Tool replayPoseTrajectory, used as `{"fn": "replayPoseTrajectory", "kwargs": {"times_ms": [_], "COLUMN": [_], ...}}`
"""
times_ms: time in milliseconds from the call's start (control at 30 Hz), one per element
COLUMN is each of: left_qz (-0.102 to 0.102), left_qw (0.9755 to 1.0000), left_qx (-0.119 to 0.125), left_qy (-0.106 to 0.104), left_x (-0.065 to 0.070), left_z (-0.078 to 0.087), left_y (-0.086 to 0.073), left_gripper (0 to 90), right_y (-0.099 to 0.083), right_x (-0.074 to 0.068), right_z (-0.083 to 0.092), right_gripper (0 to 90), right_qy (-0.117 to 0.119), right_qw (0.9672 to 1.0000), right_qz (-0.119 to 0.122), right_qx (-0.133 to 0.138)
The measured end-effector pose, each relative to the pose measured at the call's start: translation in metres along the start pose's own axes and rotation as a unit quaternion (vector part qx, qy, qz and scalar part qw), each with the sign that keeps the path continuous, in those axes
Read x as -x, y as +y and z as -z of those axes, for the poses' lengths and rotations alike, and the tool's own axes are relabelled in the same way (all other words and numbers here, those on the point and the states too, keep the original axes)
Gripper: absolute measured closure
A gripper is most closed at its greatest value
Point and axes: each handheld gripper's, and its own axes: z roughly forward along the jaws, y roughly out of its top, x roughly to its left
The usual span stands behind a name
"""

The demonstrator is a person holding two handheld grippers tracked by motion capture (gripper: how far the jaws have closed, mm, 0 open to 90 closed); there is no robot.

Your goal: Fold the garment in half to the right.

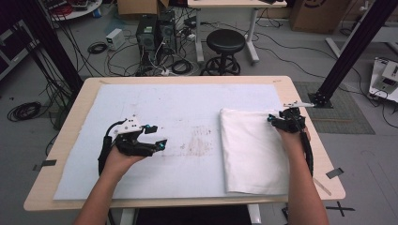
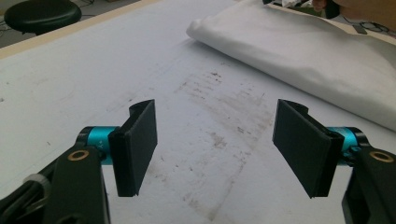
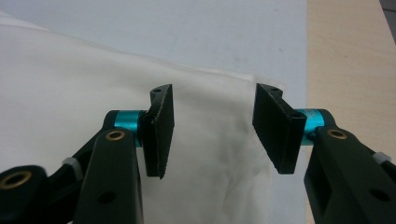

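Folding looks to be the step in hand. Your left gripper [image 1: 156, 137] hovers with jaws spread over the pale blue, brown-stained table mat [image 1: 178, 112], holding nothing. To its right, the soft white cloth folded into a long rectangle [image 1: 251, 152] lies on the mat's right side. Your right gripper [image 3: 211, 130], jaws spread, sits over its far right corner; next, I judge, you close on that matte, faintly creased edge.
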Motion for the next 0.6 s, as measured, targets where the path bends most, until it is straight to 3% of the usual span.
{"fn": "replayPoseTrajectory", "kwargs": {"times_ms": [67,133,233,333,467,500,600], "left_qz": [-0.001,0.001,0.001,0.002,0.004,0.002,0.002], "left_qw": [1.0,1.0,1.0,1.0,1.0,0.9999,0.9999], "left_qx": [-0.003,-0.004,-0.006,-0.006,-0.003,0.0,0.002], "left_qy": [0.001,0.002,0.004,0.005,0.007,0.01,0.012], "left_x": [-0.001,-0.001,-0.002,-0.002,-0.003,-0.003,-0.004], "left_z": [-0.001,-0.001,-0.001,0.0,0.001,0.003,0.005], "left_y": [-0.001,-0.001,-0.002,-0.003,-0.003,-0.001,-0.001], "left_gripper": [30.6,30.6,30.6,30.6,30.6,30.6,30.6], "right_y": [-0.001,-0.002,-0.003,-0.004,-0.003,0.0,0.001], "right_x": [0.002,0.001,0.005,0.009,0.009,0.007,0.007], "right_z": [-0.012,-0.021,-0.026,-0.028,-0.024,-0.015,-0.007], "right_gripper": [51.6,52.9,55.7,55.9,53.4,49.3,48.2], "right_qy": [0.001,-0.009,-0.024,-0.021,-0.028,-0.035,-0.029], "right_qw": [0.9998,0.9994,0.9993,0.9994,0.9992,0.9992,0.9995], "right_qz": [-0.003,0.011,0.007,-0.005,-0.009,-0.003,-0.003], "right_qx": [-0.017,-0.032,-0.029,-0.027,-0.028,-0.02,-0.01]}}
